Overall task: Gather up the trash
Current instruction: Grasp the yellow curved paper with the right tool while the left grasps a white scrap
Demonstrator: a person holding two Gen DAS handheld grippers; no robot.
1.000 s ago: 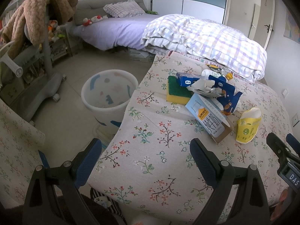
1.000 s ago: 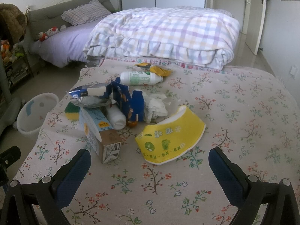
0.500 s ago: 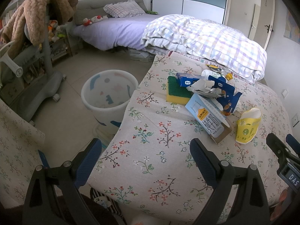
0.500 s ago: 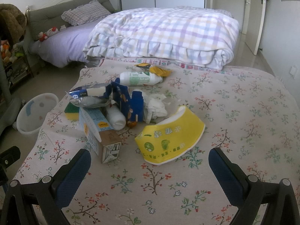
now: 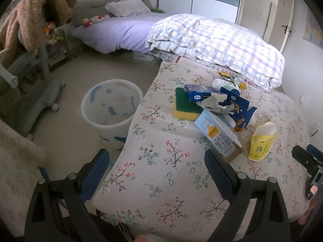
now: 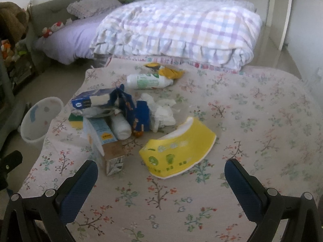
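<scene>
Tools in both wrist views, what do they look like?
Both match: the left tool and right tool each have black angular frames with silver pivot screws, and two long fingers padded in textured blue. No cables or sleeves show.

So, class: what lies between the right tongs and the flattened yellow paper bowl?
Nothing but bare floral tablecloth. The right wrist view shows the open right tongs just short of the yellow paper bowl.
</scene>
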